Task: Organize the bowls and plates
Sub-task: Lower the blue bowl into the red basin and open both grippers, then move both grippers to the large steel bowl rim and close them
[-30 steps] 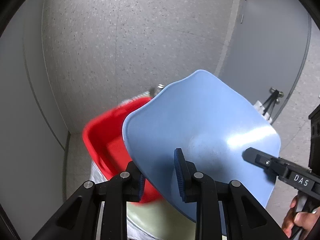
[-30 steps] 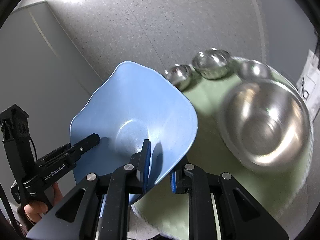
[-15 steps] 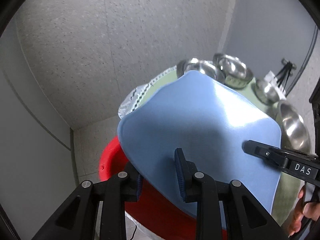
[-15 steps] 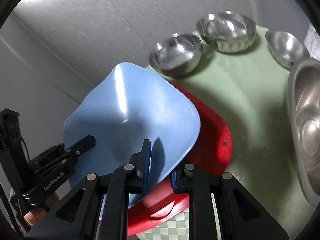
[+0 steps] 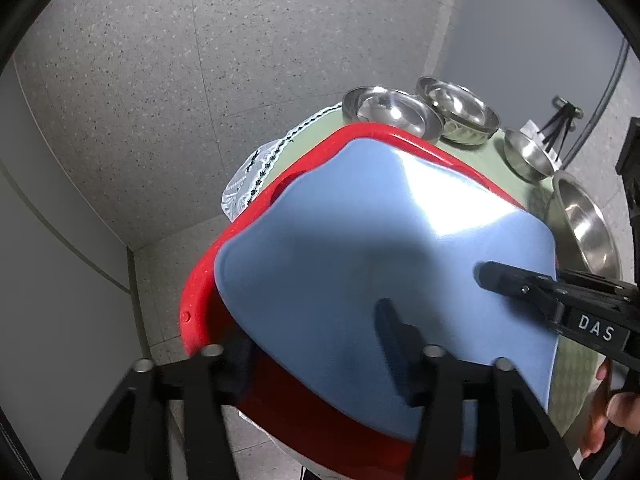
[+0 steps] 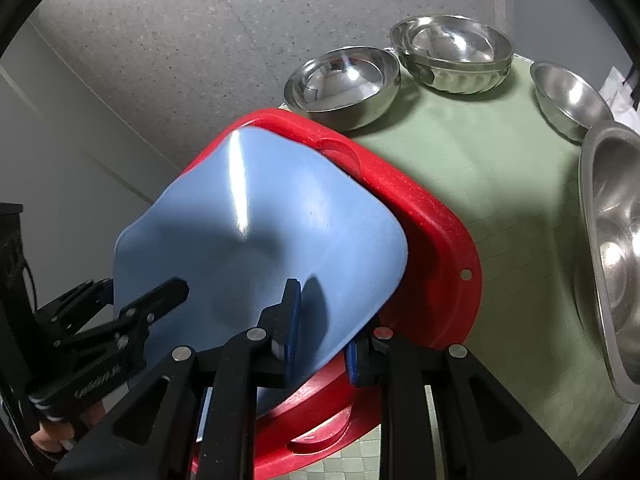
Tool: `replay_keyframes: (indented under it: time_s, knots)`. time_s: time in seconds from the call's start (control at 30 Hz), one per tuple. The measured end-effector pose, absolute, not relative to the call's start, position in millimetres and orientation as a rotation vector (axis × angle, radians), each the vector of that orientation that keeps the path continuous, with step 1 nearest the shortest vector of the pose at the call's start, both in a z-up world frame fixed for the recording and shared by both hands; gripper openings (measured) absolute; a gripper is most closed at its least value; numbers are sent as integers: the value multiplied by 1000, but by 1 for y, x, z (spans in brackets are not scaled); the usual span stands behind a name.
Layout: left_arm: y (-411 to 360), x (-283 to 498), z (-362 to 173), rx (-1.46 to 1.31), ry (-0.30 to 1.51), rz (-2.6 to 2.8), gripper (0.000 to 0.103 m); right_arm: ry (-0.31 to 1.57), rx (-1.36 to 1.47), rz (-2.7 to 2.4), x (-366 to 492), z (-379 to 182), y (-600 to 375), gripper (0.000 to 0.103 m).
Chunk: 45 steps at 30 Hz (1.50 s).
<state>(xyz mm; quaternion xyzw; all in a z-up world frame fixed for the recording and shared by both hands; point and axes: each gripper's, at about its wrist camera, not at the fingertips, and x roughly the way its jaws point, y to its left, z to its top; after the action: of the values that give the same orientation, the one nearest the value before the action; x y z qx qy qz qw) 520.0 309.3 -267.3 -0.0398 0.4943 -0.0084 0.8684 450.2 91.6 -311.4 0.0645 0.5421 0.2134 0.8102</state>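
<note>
My left claw [image 5: 316,344] is clamped on the near edge of the blue bowl [image 5: 384,248]. One finger is under the rim and one finger is inside the bowl. My right claw [image 6: 320,320] bites the same blue bowl [image 6: 256,240] on its other side, with one blue pad inside and one pad outside the wall. So both claws hold the bowl between them, and it is tipped up.

The blue bowl sits partly inside the red tub [image 5: 200,300]. The red rim shows all around it. In the right view the red tub [image 6: 440,240] peeks out past the blue bowl on the right side.

The red tub rests on the table, which has a green cloth [image 6: 500,184] on it. Past the tub, at the far edge of the table, stand three small steel bowls: one [image 6: 344,80] close to the tub, one [image 6: 452,52] next to it, and one [image 6: 568,96] further right. A big steel bowl [image 6: 612,248] is at the far right, near my right claw's side.
</note>
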Motion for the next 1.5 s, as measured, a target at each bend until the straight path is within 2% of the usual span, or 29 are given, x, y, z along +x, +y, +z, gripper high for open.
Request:
replay_keyframes:
  time_s: [0.17,0.27,0.33,0.43,0.47,0.5,0.57,0.83,1.0,1.13,1.23,1.3,1.5]
  knots:
    - [308,510,-258,-87,1013,-4,70,1167,121,424,448,-309,92,20]
    - [310,501,-253,-82,998,20,76,1166,116,419,449,-309,93,25]
    - [311,495,-249,-85,984,21,80,1162,122,422,448,-308,94,32]
    - [310,489,-248,-84,984,24,81,1167,100,422,448,-307,100,44]
    - [309,487,-247,-86,983,21,81,1169,89,415,446,-306,103,52]
    - [309,486,-246,-87,978,20,81,1168,82,404,445,-304,104,64]
    - [309,480,-239,-81,960,22,81,1149,93,403,442,-295,102,70]
    - [301,470,-215,-105,904,4,82,1066,125,383,428,-260,74,74]
    - [274,468,-194,-108,859,-38,88,992,162,343,422,-240,30,74]
    - [225,480,-177,-100,834,-112,90,926,187,262,424,-224,-30,74]
    - [184,495,-169,-85,830,-153,91,889,194,188,430,-218,-83,78]
    - [156,505,-167,-66,831,-176,95,883,196,145,436,-218,-116,79]
    - [79,551,-188,19,910,-178,95,956,220,52,465,-252,-203,79]
